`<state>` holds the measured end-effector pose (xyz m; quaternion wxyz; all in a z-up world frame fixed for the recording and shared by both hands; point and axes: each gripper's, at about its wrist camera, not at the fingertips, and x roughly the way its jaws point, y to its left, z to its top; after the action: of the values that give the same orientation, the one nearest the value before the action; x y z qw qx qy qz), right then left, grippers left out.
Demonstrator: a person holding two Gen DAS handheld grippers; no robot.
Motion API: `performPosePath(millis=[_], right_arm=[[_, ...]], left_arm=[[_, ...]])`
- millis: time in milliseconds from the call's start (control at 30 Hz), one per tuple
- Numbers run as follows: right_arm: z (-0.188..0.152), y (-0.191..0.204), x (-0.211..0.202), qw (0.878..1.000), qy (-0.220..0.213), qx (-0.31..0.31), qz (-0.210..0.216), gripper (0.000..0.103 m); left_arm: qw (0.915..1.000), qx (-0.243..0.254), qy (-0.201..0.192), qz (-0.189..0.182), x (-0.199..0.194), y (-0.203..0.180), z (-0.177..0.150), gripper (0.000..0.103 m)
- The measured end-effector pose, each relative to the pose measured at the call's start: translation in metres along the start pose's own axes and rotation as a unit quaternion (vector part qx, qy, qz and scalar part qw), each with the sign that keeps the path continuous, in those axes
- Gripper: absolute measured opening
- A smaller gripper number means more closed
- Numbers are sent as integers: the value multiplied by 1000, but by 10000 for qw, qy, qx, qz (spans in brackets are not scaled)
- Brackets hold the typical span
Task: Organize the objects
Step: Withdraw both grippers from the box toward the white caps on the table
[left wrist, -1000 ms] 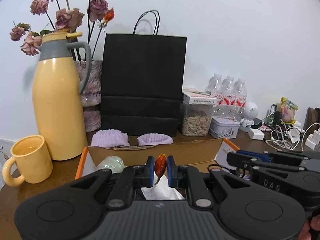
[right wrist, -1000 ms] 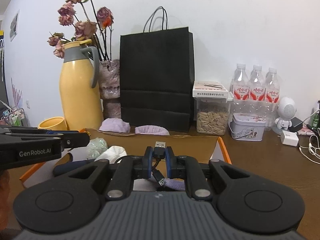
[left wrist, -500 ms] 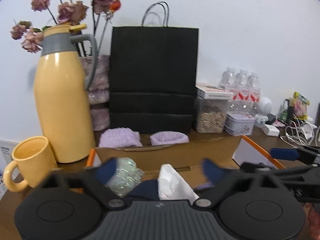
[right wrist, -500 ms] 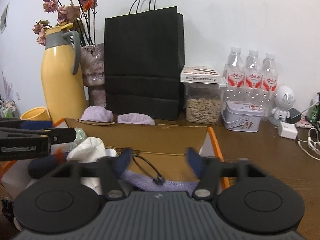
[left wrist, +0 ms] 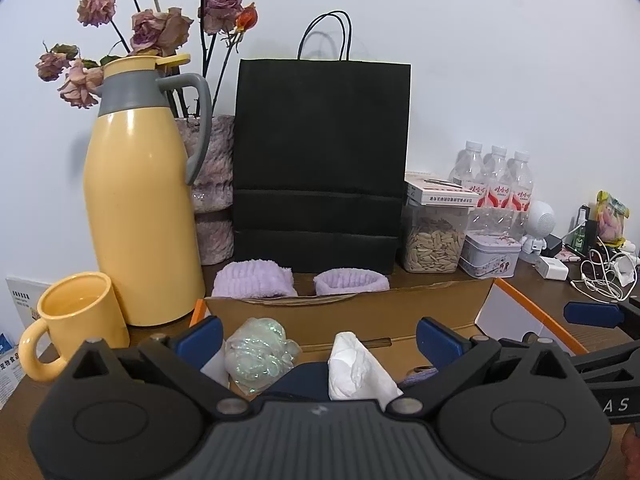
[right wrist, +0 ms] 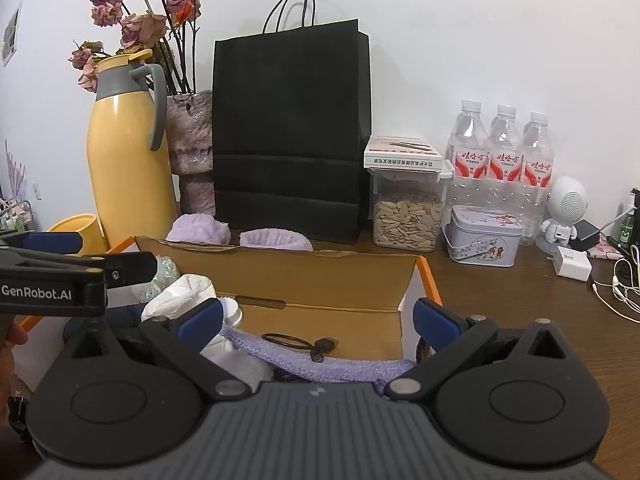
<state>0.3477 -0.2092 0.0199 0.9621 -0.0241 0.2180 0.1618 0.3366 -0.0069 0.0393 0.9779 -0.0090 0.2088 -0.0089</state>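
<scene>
An open cardboard box (left wrist: 348,312) with orange edges stands just before both grippers. It holds an iridescent bundle (left wrist: 256,354), a white tissue (left wrist: 356,364), a purple knitted cloth (right wrist: 320,364) and a black USB cable (right wrist: 320,346) lying on that cloth. My left gripper (left wrist: 320,336) hovers open over the box's near left side, nothing between its blue pads. My right gripper (right wrist: 318,320) hangs over the near right side. Its jaws are opening, with nothing between them and the cable lying below. The left gripper's fingers (right wrist: 80,268) show at the right view's left edge.
Behind the box stand a yellow thermos (left wrist: 140,220), a yellow mug (left wrist: 76,320), a black paper bag (left wrist: 320,168) and two purple fluffy bands (left wrist: 252,280). A seed jar (right wrist: 406,216), a tin (right wrist: 484,236), water bottles (right wrist: 504,148), a charger and white cables (right wrist: 620,284) sit to the right.
The left gripper opened and let go of a small orange-red thing. The right gripper opened and let go of the USB cable, which now lies in the box.
</scene>
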Motion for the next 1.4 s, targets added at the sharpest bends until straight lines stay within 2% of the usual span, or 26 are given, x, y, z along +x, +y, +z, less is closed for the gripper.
performPosePath(millis=[300, 800, 1400], right_arm=[[-2, 7, -20, 9999, -117, -39, -35, 103], [-13, 22, -65, 9996, -232, -69, -108, 103], [-46, 48, -113, 9998, -33, -193, -32, 103]], left_arm=[[9999, -70, -29, 87, -13, 2, -3, 103], [9997, -121, -174, 140, -63, 3, -15, 103], [9998, -98, -127, 140, -122, 2, -47, 103]])
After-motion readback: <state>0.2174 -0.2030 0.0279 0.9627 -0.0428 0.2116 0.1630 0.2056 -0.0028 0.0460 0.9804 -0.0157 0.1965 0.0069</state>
